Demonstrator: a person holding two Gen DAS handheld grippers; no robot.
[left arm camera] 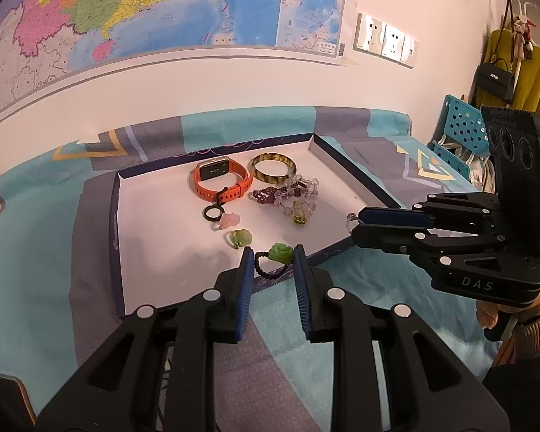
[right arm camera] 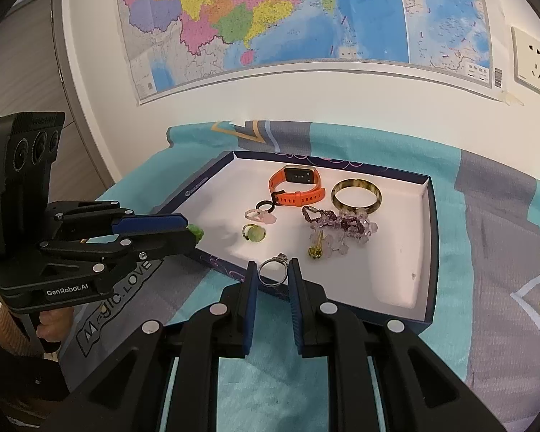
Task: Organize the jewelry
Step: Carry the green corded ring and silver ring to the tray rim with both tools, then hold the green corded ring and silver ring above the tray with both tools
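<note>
A shallow white box lid [left arm camera: 169, 262] [right arm camera: 396, 273] lies on a patterned bed cover. In it are an orange watch [left arm camera: 221, 180] [right arm camera: 297, 187], an amber bangle [left arm camera: 273, 167] [right arm camera: 356, 194], purple bead bracelets [left arm camera: 288, 194] [right arm camera: 338, 225], a black ring [left arm camera: 212, 212], a pink ring [right arm camera: 261, 216] and a green ring [left arm camera: 241, 237] [right arm camera: 253, 233]. My left gripper [left arm camera: 271, 264] [right arm camera: 194, 232] is shut on a green flower ring [left arm camera: 280, 253] with a dark beaded band, over the lid's front edge. My right gripper [right arm camera: 273, 273] [left arm camera: 354, 221] is shut on a silver ring [right arm camera: 273, 270].
A wall with a map [left arm camera: 162, 7] and sockets [left arm camera: 385, 41] is behind the bed. A blue perforated rack [left arm camera: 460, 133] and hanging bag and clothes [left arm camera: 500, 75] stand at the right. A door [right arm camera: 28, 72] is at the left.
</note>
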